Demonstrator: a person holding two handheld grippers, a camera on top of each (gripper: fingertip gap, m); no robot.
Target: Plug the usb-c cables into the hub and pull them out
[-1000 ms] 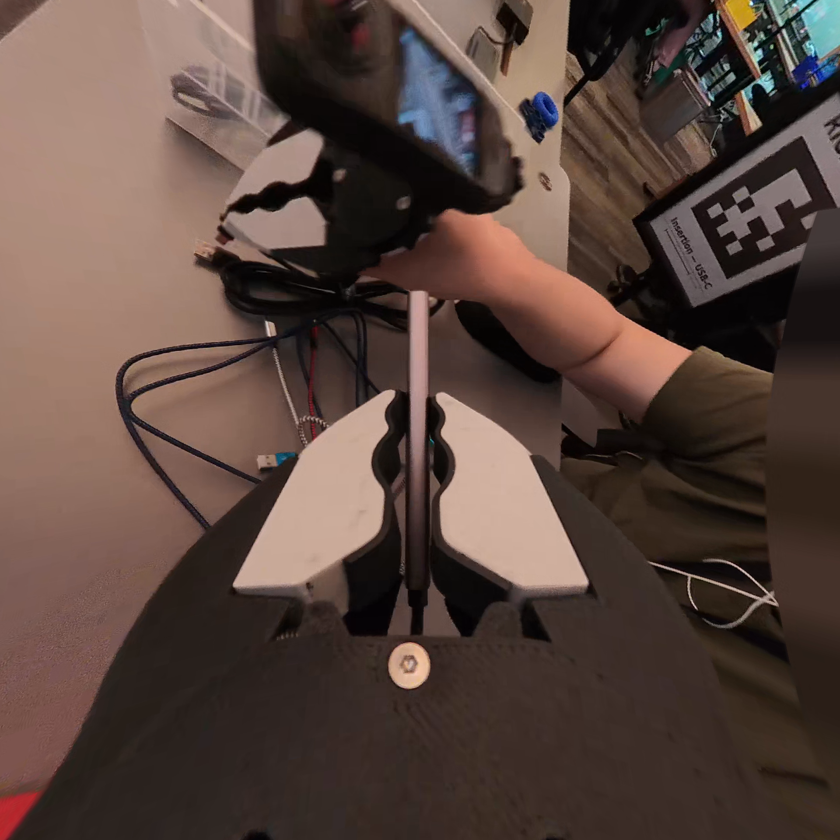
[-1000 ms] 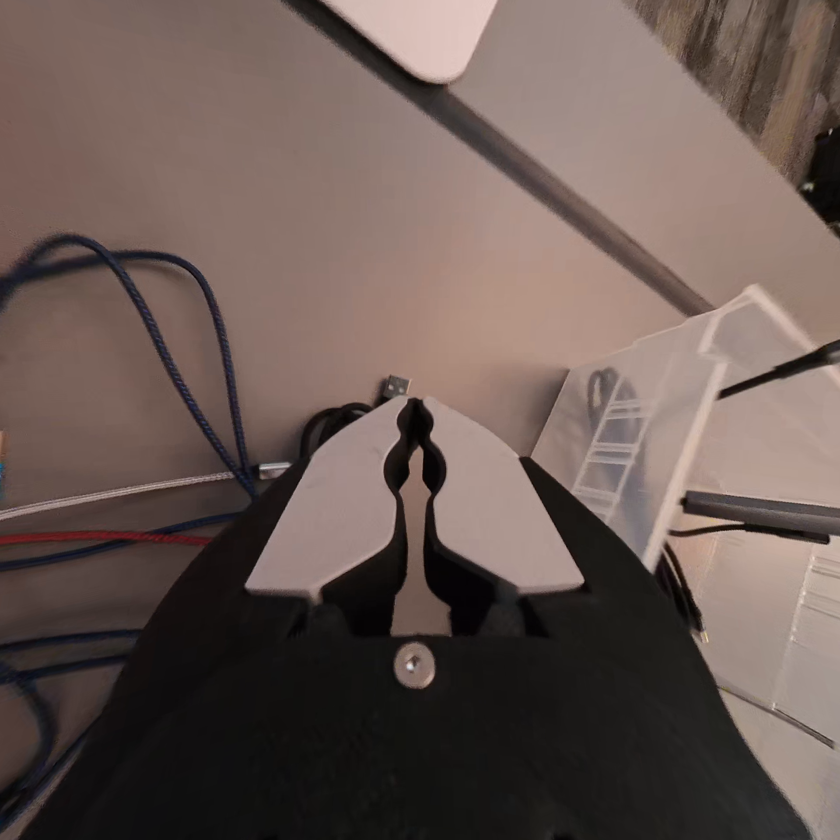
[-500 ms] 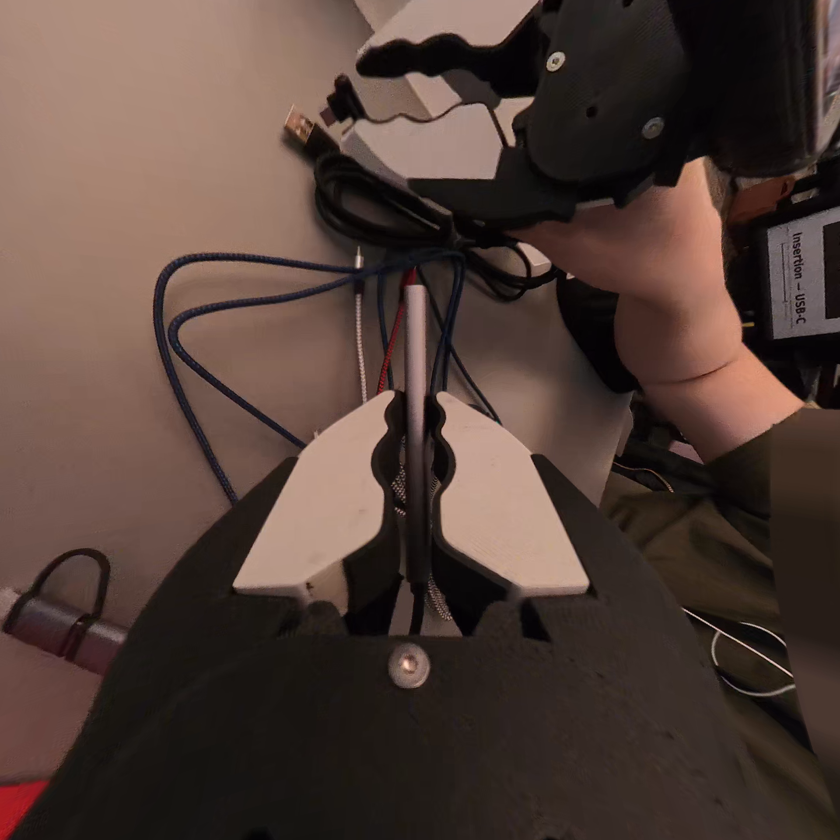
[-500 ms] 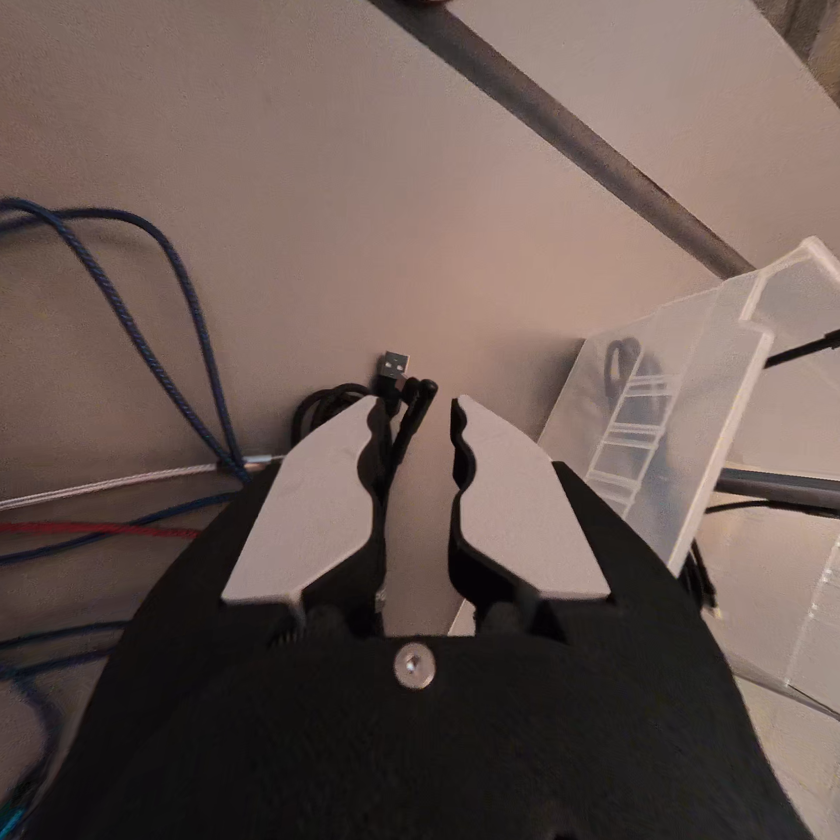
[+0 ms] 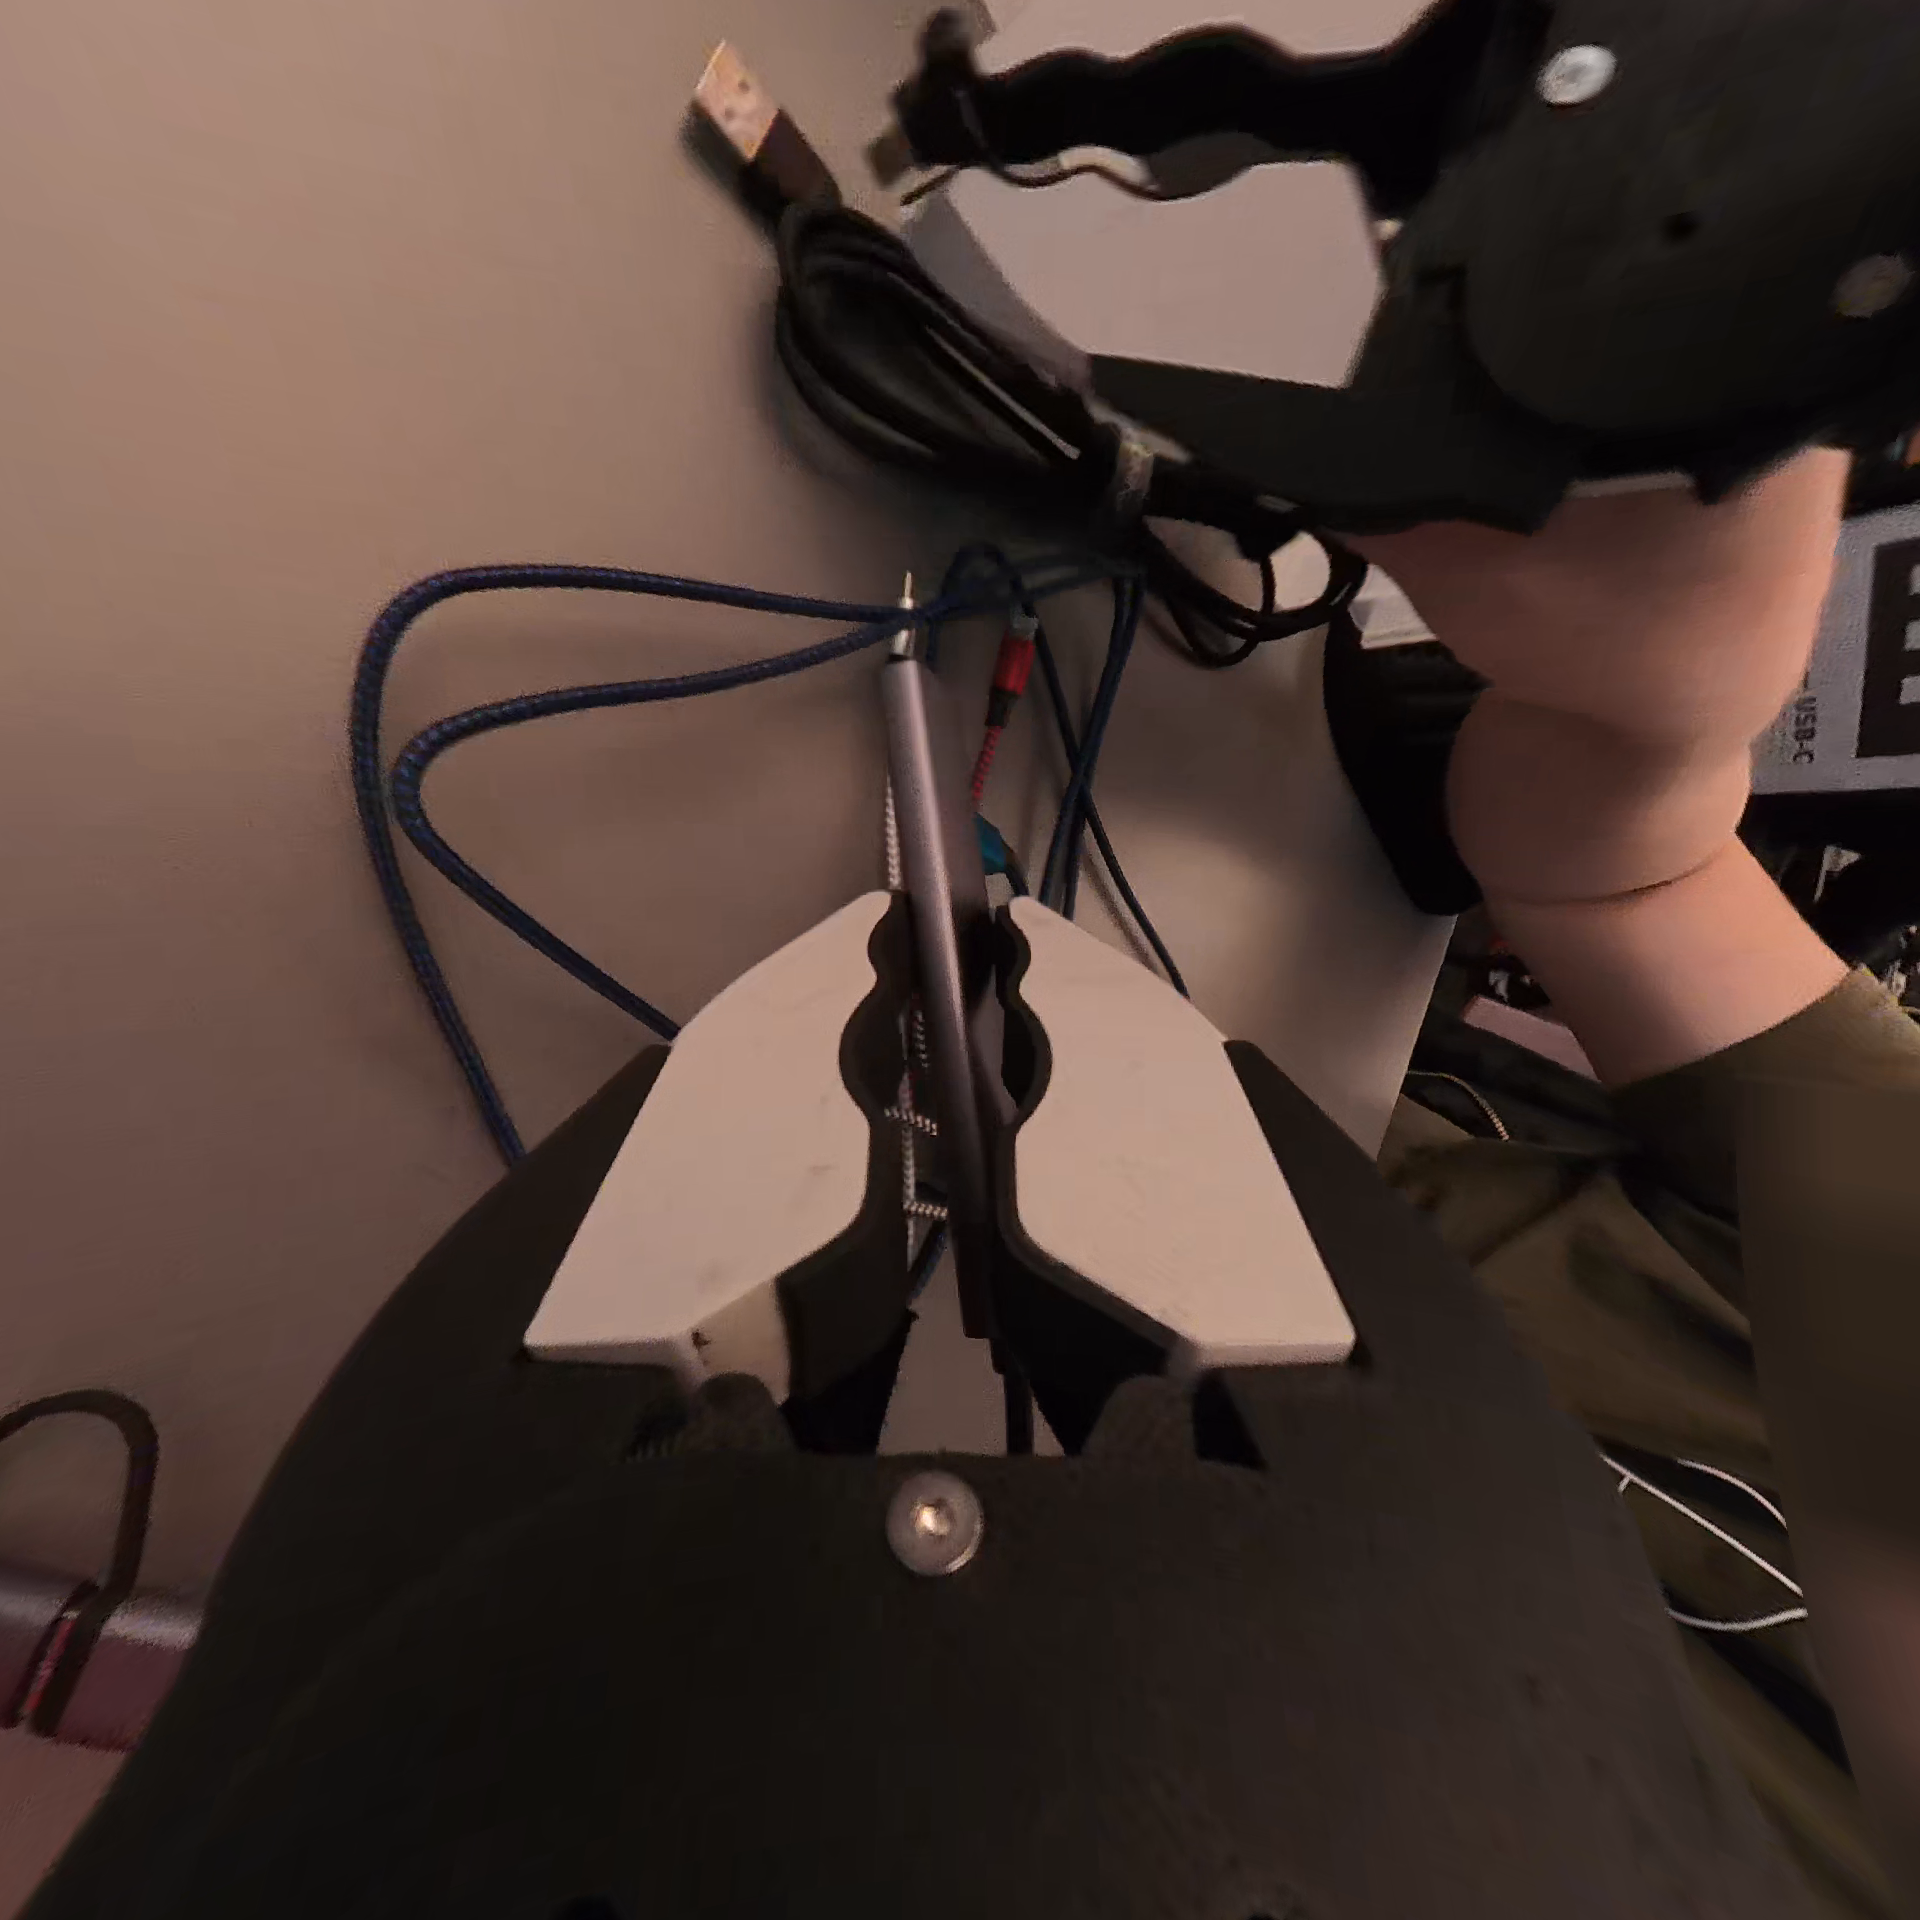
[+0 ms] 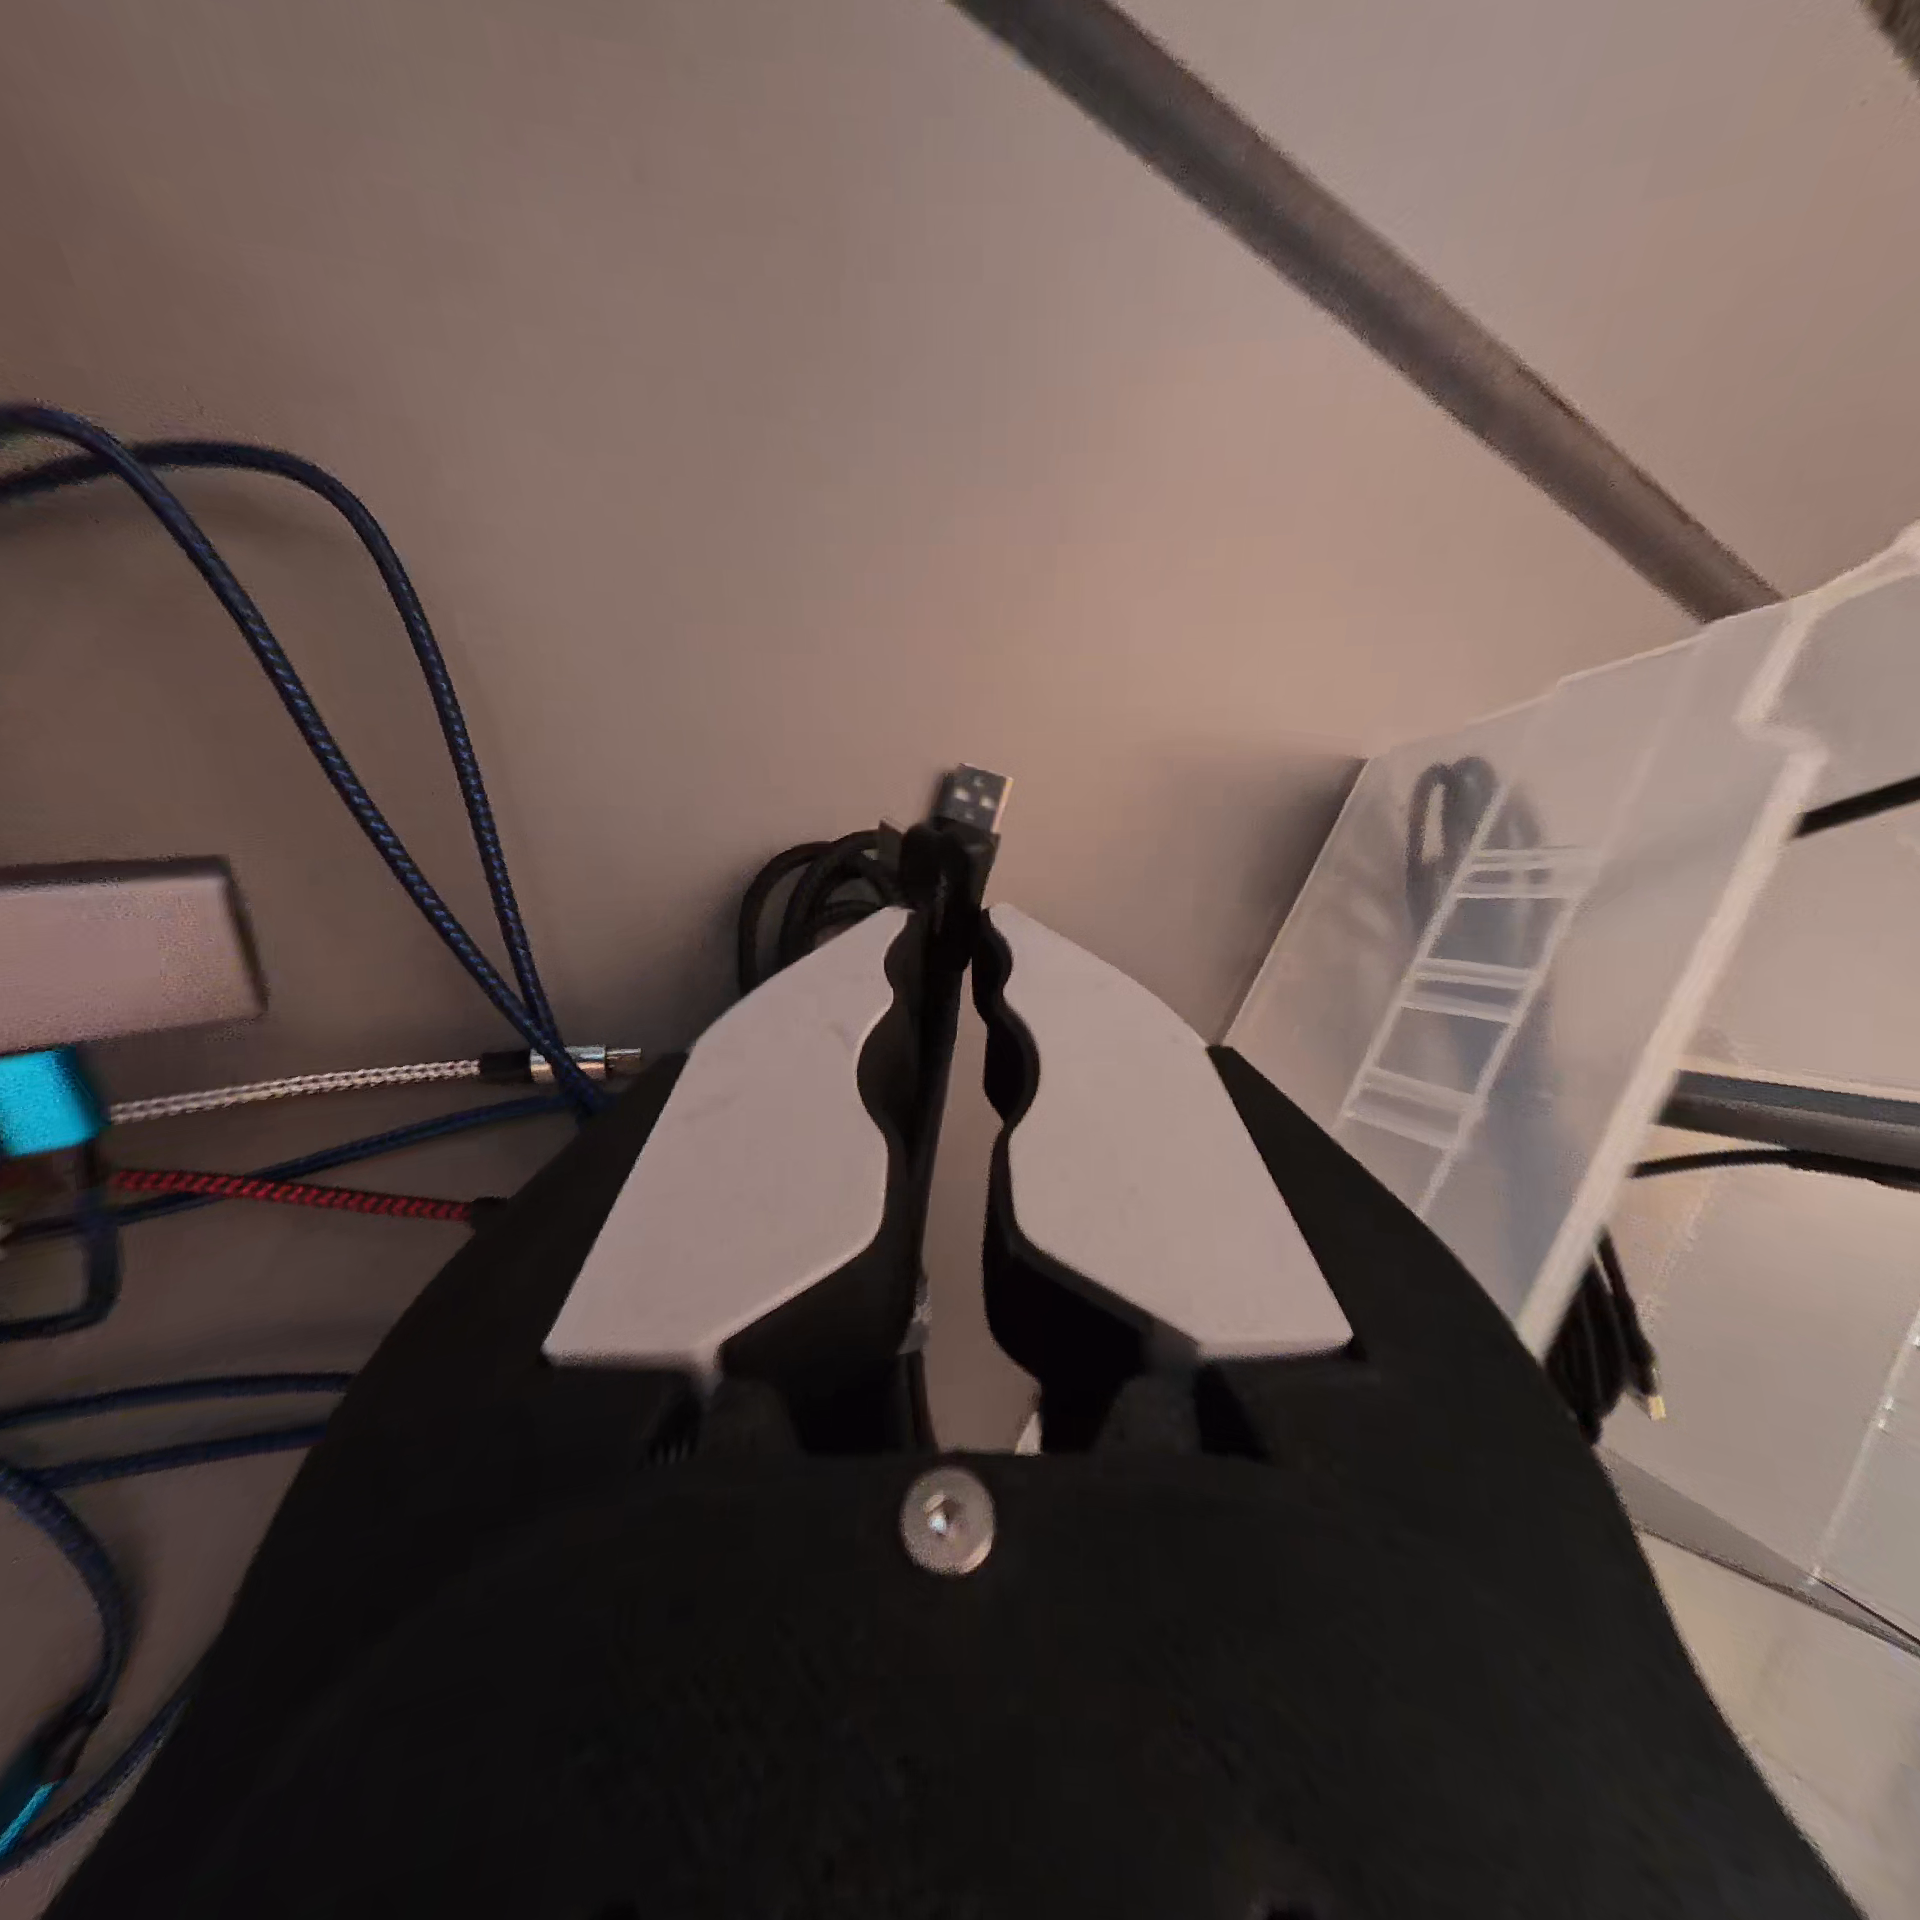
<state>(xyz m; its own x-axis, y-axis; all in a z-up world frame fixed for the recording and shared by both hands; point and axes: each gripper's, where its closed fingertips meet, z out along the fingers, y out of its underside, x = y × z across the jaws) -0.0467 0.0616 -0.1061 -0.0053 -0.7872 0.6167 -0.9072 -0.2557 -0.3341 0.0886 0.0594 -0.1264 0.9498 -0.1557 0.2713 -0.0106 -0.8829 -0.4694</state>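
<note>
A beige desk [image 6: 831,468] carries a tangle of blue, red and silver cables [image 5: 644,665]. The left gripper [image 5: 943,914] has its jaws clenched on the slim grey hub [image 5: 930,883], seen edge-on. Only the right wrist view shows the right gripper [image 6: 948,914] grasping a black cable [image 6: 940,997] beside a clear plastic box [image 6: 1558,935].

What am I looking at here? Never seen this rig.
No robot: a person holds a two-finger gripper in each hand, each with a camera looking along its jaws. Left wrist view: the left gripper has the thin grey hub tilted between its jaws, apparently loosely; the right gripper shows beyond. Right wrist view: that gripper has a black cable between nearly shut jaws. On the table: blue cables, a red cable, a silver cable, a clear plastic box.
</note>
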